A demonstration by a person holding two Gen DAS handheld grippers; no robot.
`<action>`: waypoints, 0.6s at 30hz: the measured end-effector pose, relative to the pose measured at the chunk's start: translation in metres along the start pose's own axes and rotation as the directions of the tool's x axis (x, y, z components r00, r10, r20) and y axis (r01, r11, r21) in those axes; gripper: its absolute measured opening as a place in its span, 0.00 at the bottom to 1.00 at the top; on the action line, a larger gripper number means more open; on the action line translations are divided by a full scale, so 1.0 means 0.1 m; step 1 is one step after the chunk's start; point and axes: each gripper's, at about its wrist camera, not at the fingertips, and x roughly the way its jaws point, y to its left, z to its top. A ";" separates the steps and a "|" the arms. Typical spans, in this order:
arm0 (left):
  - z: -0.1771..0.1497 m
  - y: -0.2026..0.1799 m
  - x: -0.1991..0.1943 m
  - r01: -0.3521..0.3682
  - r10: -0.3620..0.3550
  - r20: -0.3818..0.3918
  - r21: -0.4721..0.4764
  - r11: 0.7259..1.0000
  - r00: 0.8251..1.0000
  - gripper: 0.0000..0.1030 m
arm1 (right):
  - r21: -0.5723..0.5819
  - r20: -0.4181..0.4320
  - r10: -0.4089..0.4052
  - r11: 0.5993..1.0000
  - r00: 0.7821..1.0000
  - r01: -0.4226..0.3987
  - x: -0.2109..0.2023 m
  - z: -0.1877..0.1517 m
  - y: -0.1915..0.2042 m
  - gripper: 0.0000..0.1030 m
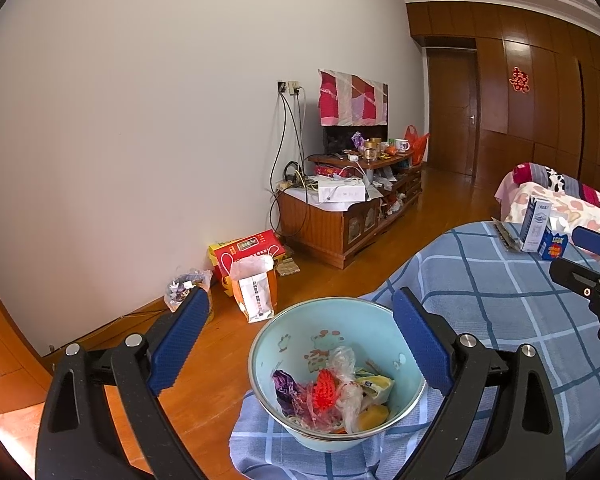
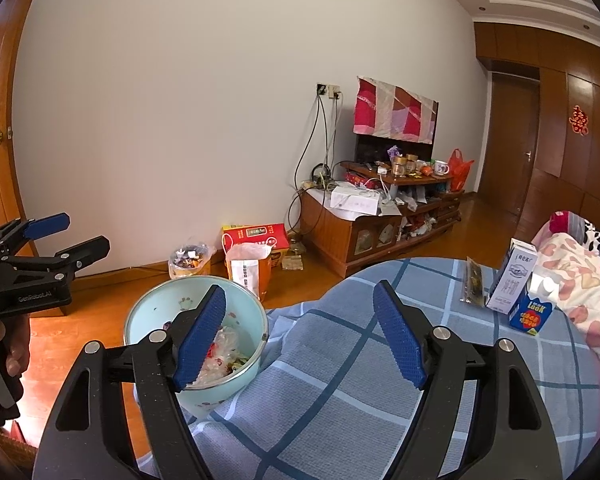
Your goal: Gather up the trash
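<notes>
A light blue bowl (image 1: 268,340) stands at the edge of a table under a blue plaid cloth (image 1: 500,300). It holds plastic wrappers, a red net and peel. My left gripper (image 1: 300,340) hangs open and empty, with the bowl showing between its fingers in the left wrist view. In the right wrist view the left gripper (image 2: 88,232) floats left of the bowl (image 2: 156,304). My right gripper (image 2: 300,336) is open and empty over the cloth (image 2: 340,380). Farther right stand a white carton (image 2: 510,280), a blue carton (image 2: 530,312) and a dark wrapper (image 2: 474,282).
On the wooden floor by the wall sit a bag of scraps (image 2: 190,258), a white paper bag (image 2: 246,270) and a red box (image 2: 256,236). A cluttered TV cabinet (image 2: 352,232) stands beyond. Heart-patterned bedding (image 2: 584,280) lies right of the table. A hand (image 2: 14,344) holds the left gripper.
</notes>
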 end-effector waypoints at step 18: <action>-0.03 -0.03 0.07 -0.010 0.010 -0.016 0.019 1.000 1.000 0.89 | 0.010 0.002 0.000 1.000 1.000 0.000 -0.01 -0.01 0.03 0.74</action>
